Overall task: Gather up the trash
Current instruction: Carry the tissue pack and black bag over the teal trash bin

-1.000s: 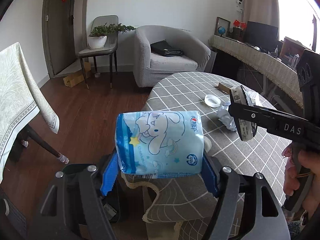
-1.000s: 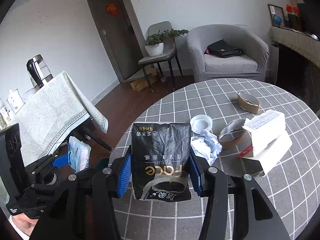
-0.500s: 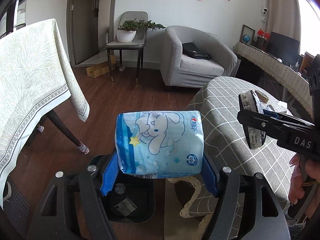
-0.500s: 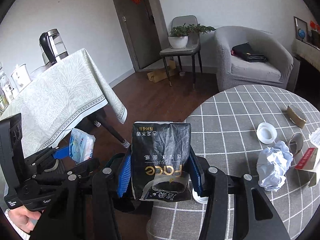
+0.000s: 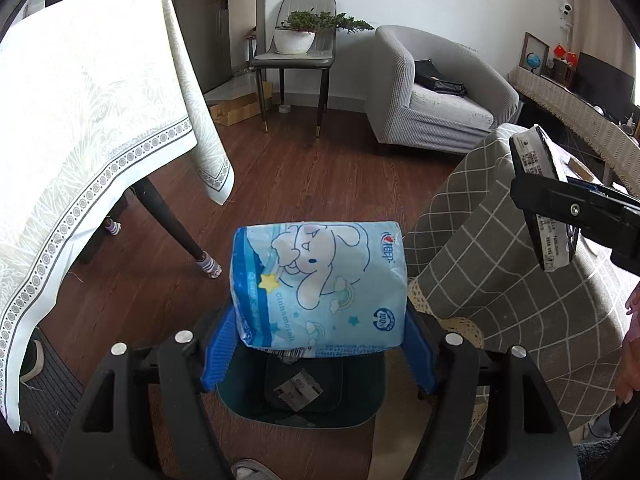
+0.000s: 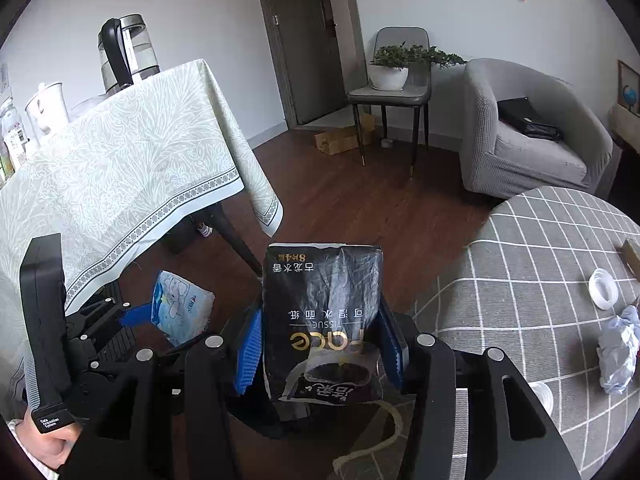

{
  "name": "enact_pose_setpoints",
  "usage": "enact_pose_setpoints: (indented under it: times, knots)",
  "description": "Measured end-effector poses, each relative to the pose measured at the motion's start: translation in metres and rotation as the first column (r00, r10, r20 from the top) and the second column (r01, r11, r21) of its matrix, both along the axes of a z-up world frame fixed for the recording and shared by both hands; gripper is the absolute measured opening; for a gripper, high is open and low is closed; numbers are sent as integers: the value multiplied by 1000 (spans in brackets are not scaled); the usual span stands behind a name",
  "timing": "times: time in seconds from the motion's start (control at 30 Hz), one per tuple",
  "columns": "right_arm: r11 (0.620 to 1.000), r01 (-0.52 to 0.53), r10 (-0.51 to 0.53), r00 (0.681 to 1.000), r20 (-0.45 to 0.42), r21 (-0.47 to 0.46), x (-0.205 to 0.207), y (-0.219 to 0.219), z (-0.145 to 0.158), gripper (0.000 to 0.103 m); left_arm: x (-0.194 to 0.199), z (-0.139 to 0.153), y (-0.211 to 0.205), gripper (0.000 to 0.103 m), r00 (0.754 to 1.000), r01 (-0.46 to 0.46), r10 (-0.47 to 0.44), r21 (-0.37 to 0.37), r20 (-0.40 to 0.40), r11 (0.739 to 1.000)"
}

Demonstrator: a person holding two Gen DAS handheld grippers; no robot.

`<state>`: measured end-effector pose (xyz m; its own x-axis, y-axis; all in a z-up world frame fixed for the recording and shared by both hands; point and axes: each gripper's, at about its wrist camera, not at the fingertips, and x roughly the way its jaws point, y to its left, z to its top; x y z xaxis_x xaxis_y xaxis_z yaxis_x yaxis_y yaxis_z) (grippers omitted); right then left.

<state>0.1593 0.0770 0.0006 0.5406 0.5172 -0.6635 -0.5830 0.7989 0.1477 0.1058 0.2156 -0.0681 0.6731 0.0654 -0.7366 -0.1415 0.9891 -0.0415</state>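
My left gripper (image 5: 318, 344) is shut on a light blue cartoon tissue pack (image 5: 320, 284) and holds it above a dark green trash bin (image 5: 300, 404) on the floor. The bin holds a scrap of paper. My right gripper (image 6: 322, 344) is shut on a black tissue wrapper (image 6: 320, 320), just right of the left gripper (image 6: 140, 316) and the blue pack (image 6: 180, 312). In the left wrist view the right gripper with its black wrapper (image 5: 544, 208) shows at the right edge. A crumpled white tissue (image 6: 618, 350) and a white lid (image 6: 604, 288) lie on the round checked table (image 6: 520, 280).
A table with a pale patterned cloth (image 5: 80, 120) stands to the left, its dark leg (image 5: 172, 224) near the bin. A grey armchair (image 5: 436, 96) and a chair with a potted plant (image 5: 296, 48) stand at the back. A kettle (image 6: 124, 52) sits on the cloth table.
Both grippers have swung left and down, away from the round table, with their packs still held. The trash bin has come into fuller view under the left gripper.
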Motion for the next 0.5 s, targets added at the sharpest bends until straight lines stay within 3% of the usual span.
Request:
enact_pose_setpoints:
  times: [0.5]
  knots:
    - [996,-63,60,997,-54,-68,-4,57,-32,51,6,-54,40,73,985,-66,64,-8,-160,998]
